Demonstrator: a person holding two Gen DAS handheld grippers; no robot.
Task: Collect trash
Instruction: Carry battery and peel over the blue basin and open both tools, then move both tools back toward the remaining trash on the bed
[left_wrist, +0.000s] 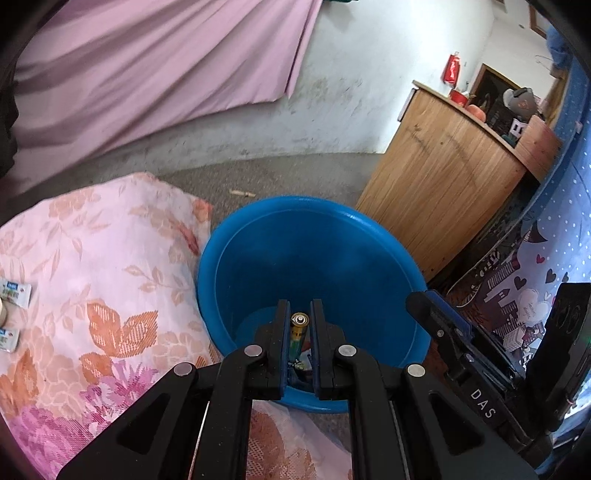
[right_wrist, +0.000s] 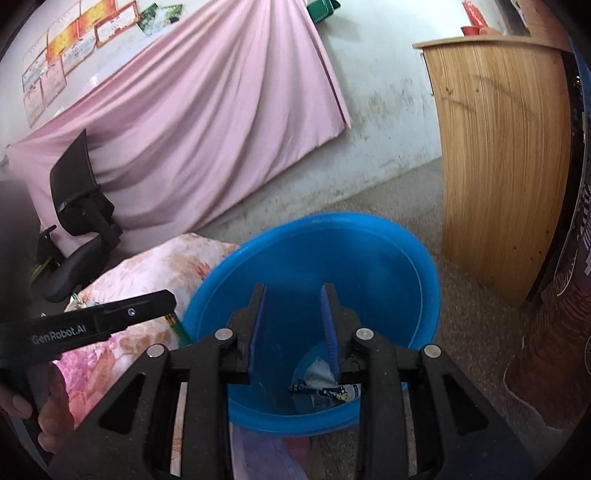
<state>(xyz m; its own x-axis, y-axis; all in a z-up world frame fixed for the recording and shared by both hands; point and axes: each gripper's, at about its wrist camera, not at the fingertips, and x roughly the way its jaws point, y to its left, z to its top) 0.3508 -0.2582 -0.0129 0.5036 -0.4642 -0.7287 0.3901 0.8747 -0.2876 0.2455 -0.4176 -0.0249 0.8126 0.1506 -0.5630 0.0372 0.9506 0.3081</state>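
My left gripper (left_wrist: 299, 306) is shut on a yellow-green battery (left_wrist: 298, 328), which it holds upright over the blue bucket (left_wrist: 314, 254). The right wrist view shows the same gripper (right_wrist: 147, 306) at the bucket's left rim, the battery (right_wrist: 178, 328) poking out below it. My right gripper (right_wrist: 293, 291) hangs open above the bucket (right_wrist: 369, 258) with nothing between its fingers. Crumpled wrappers (right_wrist: 325, 384) lie at the bottom of the bucket. Two small white sachets (left_wrist: 14, 293) rest on the floral quilt (left_wrist: 103, 266) at the far left.
A wooden cabinet (left_wrist: 443, 177) stands right behind the bucket. A pink curtain (right_wrist: 184, 122) hangs on the back wall, with a black office chair (right_wrist: 81, 221) at the left. A small wooden stick (left_wrist: 242, 192) lies on the grey floor. Patterned blue fabric (left_wrist: 546, 266) fills the right.
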